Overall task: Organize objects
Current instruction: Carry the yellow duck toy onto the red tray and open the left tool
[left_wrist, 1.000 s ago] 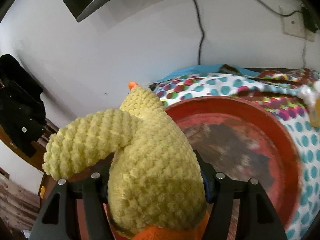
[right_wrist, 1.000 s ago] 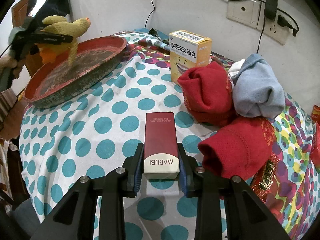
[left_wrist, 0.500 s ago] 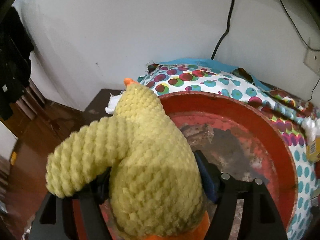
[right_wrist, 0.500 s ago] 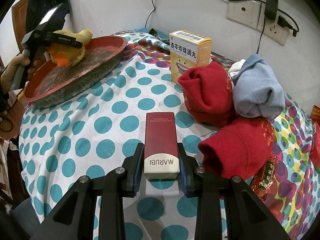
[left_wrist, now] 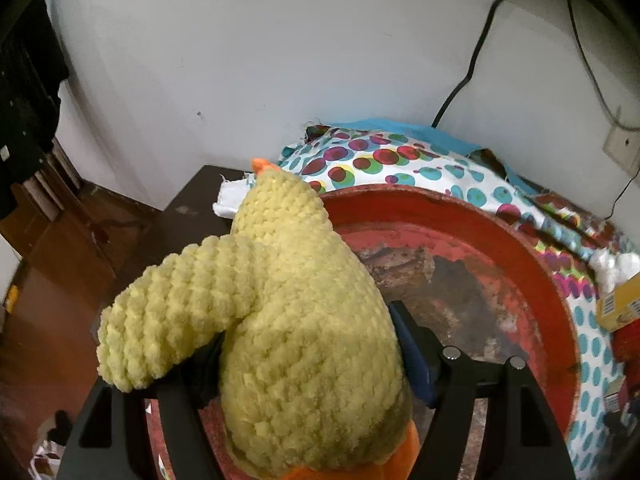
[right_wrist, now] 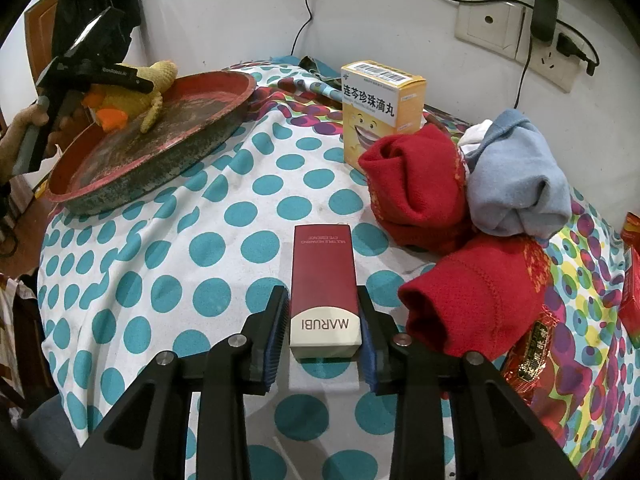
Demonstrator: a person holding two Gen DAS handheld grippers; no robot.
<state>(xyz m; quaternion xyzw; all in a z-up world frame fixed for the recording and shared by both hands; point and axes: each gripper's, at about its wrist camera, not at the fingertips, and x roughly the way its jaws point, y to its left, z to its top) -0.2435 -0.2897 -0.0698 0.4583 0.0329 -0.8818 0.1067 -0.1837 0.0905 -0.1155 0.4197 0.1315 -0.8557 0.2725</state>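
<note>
the left tongs (left_wrist: 308, 364), still clenched on the yellow knitted duck (left_wrist: 296, 320), have lowered it into the red tray (left_wrist: 540, 280), nearly placed, while the right tongs (right_wrist: 323, 320) stay clamped on the maroon marubi box (right_wrist: 323, 280) on the worktop (right_wrist: 180, 240).

We are in a home room: polka-dot tablecloth (right_wrist: 168, 248), rolled socks (right_wrist: 516, 184), wall socket (right_wrist: 490, 28), dark clothing (left_wrist: 24, 92) hanging by the wall.
</note>
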